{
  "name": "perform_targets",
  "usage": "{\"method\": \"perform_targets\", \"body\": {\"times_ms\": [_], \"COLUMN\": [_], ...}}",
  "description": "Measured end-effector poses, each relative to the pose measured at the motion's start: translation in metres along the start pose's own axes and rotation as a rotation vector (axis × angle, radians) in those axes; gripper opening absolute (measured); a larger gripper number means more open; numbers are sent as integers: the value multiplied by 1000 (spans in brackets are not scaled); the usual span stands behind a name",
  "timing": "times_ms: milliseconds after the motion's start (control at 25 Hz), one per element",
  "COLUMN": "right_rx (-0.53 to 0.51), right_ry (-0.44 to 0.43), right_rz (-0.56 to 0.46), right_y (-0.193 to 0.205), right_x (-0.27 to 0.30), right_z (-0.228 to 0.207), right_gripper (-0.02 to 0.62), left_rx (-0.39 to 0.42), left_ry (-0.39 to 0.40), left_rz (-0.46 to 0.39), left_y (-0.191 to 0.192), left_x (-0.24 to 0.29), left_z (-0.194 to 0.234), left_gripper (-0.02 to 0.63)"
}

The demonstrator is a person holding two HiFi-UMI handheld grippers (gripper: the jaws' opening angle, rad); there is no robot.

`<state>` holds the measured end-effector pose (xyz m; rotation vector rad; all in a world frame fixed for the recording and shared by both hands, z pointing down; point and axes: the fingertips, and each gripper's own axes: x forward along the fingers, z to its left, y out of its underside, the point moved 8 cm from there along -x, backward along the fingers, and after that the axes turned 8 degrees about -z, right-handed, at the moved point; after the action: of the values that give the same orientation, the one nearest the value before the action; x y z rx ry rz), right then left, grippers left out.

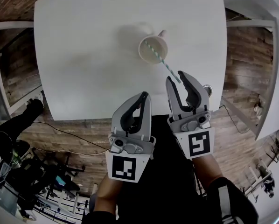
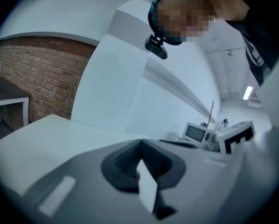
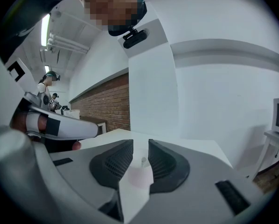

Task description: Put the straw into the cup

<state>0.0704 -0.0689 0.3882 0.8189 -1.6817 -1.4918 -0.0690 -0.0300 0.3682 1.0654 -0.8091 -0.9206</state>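
Observation:
A pale paper cup (image 1: 148, 55) stands upright near the middle of the white table (image 1: 83, 55). A striped straw (image 1: 166, 67) rests in it, slanting out over the rim toward me. My right gripper (image 1: 177, 78) is just short of the straw's upper end, jaws a narrow gap apart and wider than the straw. In the right gripper view the cup (image 3: 138, 177) and straw tip (image 3: 143, 161) show through the gap of the right gripper (image 3: 140, 158). My left gripper (image 1: 143, 97) hangs at the table's near edge, shut on nothing. The left gripper (image 2: 140, 146) shows its pads meeting.
The table's near edge (image 1: 97, 118) runs just below the jaws, with wood floor beyond. A cable (image 1: 69, 136) lies on the floor, and dark equipment (image 1: 32, 176) sits at lower left. White frames (image 1: 2, 69) flank the table on both sides.

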Motion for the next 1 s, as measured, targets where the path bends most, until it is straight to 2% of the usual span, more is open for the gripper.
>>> {"method": "perform_targets", "body": {"times_ms": [320, 480, 680, 840, 1000], "right_rx": [-54, -45, -79, -25, 24], "right_ry": [6, 7, 14, 32, 34], "right_rz": [-88, -109, -154, -187, -170], "right_y": [-51, -82, -122, -135, -140], "right_x": [-32, -60, -104, -128, -158], "right_z": [15, 21, 37, 51, 81], "right_gripper": [84, 38, 20, 6, 6], "left_rx": [28, 52, 98, 138, 136], "left_ry": [-4, -12, -17, 12, 21], "left_rz": [-67, -88, -149, -214, -226], "left_y": [-29, -50, -82, -101, -111], "left_x": [-32, -60, -100, -126, -169], "left_z": [-10, -19, -30, -35, -42], "left_gripper": [4, 4, 4, 3, 4]}}
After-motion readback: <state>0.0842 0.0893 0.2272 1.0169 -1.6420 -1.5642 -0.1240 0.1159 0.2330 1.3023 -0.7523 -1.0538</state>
